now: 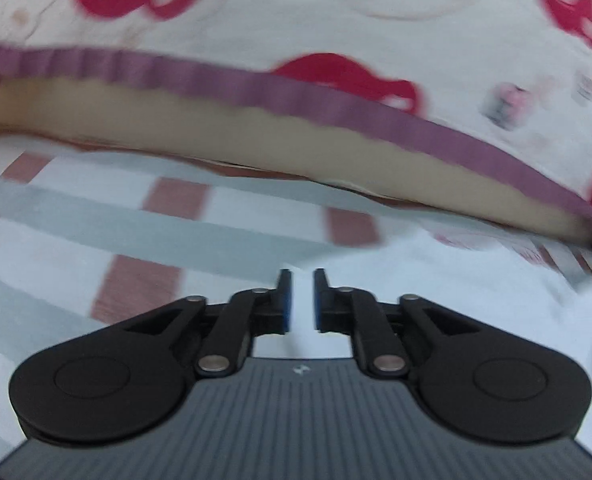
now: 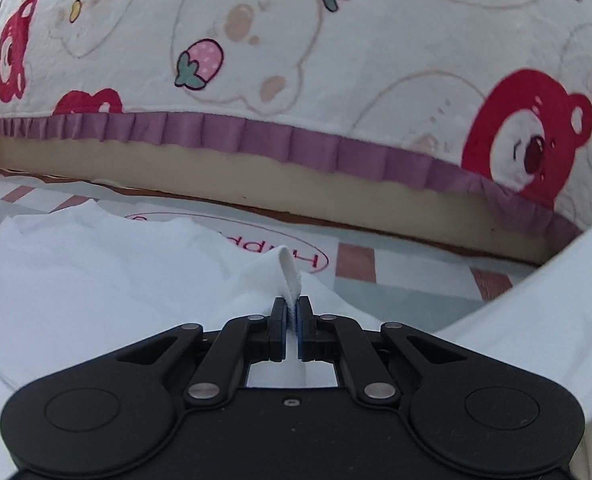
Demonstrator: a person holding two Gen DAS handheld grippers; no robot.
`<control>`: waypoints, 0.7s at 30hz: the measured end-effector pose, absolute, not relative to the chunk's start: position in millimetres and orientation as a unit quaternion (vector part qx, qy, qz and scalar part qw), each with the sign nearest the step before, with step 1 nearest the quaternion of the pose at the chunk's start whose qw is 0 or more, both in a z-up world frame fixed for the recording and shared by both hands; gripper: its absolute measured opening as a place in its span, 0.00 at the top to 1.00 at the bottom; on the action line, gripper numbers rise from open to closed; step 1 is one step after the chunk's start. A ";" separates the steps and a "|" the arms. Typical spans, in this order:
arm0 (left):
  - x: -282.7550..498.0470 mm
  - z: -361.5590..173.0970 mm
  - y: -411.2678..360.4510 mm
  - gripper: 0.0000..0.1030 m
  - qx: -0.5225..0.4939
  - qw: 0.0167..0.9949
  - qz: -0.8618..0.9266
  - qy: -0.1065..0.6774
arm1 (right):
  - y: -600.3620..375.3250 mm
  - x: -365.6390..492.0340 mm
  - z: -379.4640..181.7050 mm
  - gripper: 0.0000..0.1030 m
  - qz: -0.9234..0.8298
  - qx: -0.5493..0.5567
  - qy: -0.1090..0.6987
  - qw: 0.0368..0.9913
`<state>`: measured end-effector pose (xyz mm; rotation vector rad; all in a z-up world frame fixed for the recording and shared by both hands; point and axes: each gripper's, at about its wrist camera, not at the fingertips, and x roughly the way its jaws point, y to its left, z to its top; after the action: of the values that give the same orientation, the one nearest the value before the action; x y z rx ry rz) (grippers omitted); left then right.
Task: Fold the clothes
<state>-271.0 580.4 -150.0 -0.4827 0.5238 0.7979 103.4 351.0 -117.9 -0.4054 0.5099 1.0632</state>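
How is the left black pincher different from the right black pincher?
The right black gripper is pinched shut on an edge of the white cloth garment, which pokes up between its blue pads. The left black gripper holds nothing, and a narrow gap shows between its blue pads. White cloth spreads out in front of the right gripper; the left one points mostly over the pink-and-grey checked sheet. Both face the cream bear-print cover.

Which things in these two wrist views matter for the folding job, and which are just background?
Job:
- white garment, hem pinched in the right gripper
- left gripper, pads slightly apart, nothing between them

Background:
- checked sheet under the garment
- bear-print cover with purple frill
- foam edge below the frill
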 end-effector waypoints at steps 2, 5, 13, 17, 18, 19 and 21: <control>-258.2 -154.4 556.6 0.83 -0.209 0.878 0.348 0.253 | 347.9 100.6 -111.4 0.95 0.499 -0.188 0.236 0.813; -229.7 -166.4 546.8 0.77 -0.164 0.886 0.330 0.281 | 339.8 100.4 -101.9 0.95 0.495 -0.169 0.231 0.821; -181.5 -180.9 581.4 0.55 -0.030 0.902 0.278 0.330 | 336.5 100.0 -109.8 0.95 0.500 -0.200 0.241 0.807; -181.3 -179.2 613.2 0.49 -0.061 0.914 0.188 0.354 | 334.9 105.0 -116.7 0.94 0.507 -0.195 0.248 0.802; -180.3 -180.1 619.7 0.44 -0.063 0.915 0.168 0.362 | 334.2 107.2 -118.1 0.94 0.510 -0.191 0.251 0.801; -177.0 -184.3 622.6 0.43 -0.046 0.911 0.158 0.378 | 333.6 109.1 -119.3 0.94 0.511 -0.187 0.253 0.800; -168.5 -196.0 624.3 0.43 0.009 0.892 0.153 0.425 | 332.8 111.7 -121.9 0.94 0.511 -0.183 0.257 0.800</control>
<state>-168.5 624.3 -196.0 0.0183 0.8820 0.3181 111.7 332.8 -121.9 -0.3922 0.5514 1.0956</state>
